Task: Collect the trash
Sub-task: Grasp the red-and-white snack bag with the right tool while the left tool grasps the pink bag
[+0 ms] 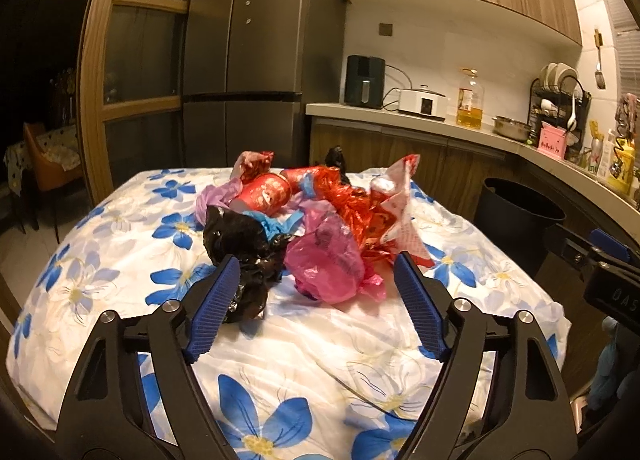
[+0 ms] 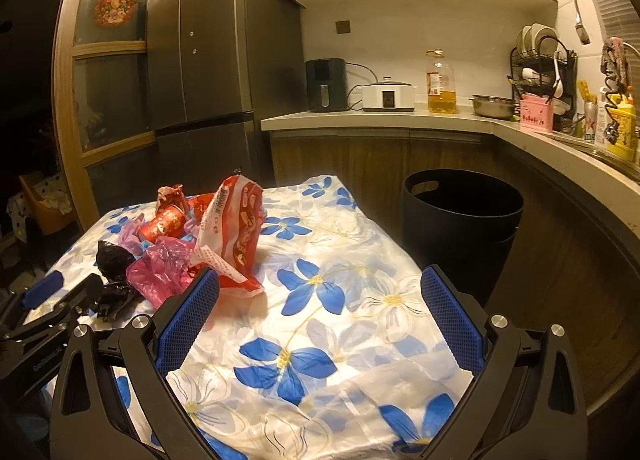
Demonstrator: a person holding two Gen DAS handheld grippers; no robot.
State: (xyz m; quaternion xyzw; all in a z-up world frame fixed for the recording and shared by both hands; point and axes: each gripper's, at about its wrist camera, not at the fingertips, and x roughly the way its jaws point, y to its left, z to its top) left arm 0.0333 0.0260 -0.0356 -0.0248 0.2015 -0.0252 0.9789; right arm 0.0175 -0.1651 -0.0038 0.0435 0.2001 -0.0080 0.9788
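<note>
A heap of trash lies on the flowered tablecloth (image 1: pixel 120 260): a red paper cup (image 1: pixel 266 192), a black plastic bag (image 1: pixel 236 236), a pink plastic bag (image 1: pixel 324 256) and a red-and-white snack wrapper (image 1: pixel 396 212). My left gripper (image 1: pixel 317 260) is open just in front of the heap. The pink bag sits between its fingertips, and the black bag is by its left finger; the pads press on nothing. My right gripper (image 2: pixel 320 272) is open over bare cloth (image 2: pixel 340 300), to the right of the wrapper (image 2: pixel 232 228) and pink bag (image 2: pixel 160 272). A black bin (image 2: pixel 460 200) stands beyond the table's right edge.
A grey fridge (image 1: pixel 248 52) stands behind the table. To the right, the counter (image 2: pixel 400 116) carries an air fryer, a cooker, an oil bottle (image 2: pixel 440 84), a steel bowl and a dish rack. An orange chair (image 1: pixel 44 164) is at the far left.
</note>
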